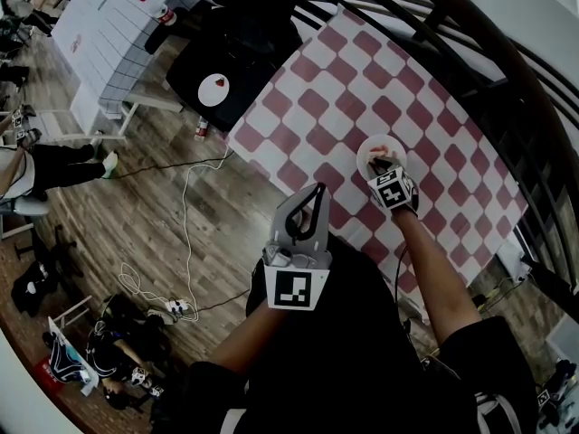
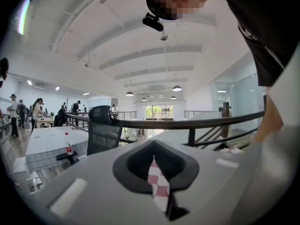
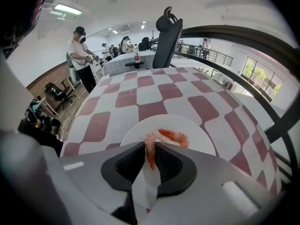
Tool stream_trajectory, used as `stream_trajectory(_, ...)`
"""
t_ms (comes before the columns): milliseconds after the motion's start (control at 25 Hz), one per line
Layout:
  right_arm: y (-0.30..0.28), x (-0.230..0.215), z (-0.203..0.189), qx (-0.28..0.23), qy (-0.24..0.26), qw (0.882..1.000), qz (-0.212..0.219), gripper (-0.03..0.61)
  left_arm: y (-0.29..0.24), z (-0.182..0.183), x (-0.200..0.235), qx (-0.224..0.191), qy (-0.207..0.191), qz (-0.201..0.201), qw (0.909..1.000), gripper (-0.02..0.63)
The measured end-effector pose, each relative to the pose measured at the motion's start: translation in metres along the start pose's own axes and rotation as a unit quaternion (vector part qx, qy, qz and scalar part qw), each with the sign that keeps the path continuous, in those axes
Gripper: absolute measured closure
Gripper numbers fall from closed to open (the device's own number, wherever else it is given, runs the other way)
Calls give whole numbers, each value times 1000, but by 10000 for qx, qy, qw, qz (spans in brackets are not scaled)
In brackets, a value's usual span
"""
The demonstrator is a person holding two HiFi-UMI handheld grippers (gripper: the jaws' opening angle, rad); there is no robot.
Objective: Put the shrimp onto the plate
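My right gripper (image 3: 151, 146) has its jaws clamped on one end of the shrimp (image 3: 168, 138), which is curled, pink-orange and glossy. It is over the white plate (image 3: 199, 136), toward the checkered table's (image 3: 154, 95) near edge. The pinched end is hidden, and I cannot tell whether it touches the plate. My left gripper's (image 2: 157, 162) jaws are together with nothing between them.

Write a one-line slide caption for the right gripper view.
Right gripper shut on a pink shrimp, held over the white plate on the checkered tablecloth.

Head view looks steeply down; right gripper view, very near, shares the plate (image 3: 201, 137); left faces outward
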State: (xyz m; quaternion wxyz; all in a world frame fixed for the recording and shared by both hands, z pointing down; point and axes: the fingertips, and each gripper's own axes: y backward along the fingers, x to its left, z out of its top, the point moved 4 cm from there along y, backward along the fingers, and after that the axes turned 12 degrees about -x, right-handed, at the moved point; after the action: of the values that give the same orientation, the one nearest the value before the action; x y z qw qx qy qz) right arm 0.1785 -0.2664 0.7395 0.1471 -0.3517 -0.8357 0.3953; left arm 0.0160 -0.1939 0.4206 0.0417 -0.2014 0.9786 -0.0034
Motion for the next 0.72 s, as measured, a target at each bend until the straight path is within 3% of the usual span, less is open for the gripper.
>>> stream_trajectory(400, -1, 2, 1, 8, -73, 10000, 41, 502, 1, -2, 2, 39, -122, -40, 9999, 604)
stream_trajectory(720, 5, 1, -6, -161, -79, 9998, -43, 474, 8, -4, 5, 83, 334, 170, 9993, 604)
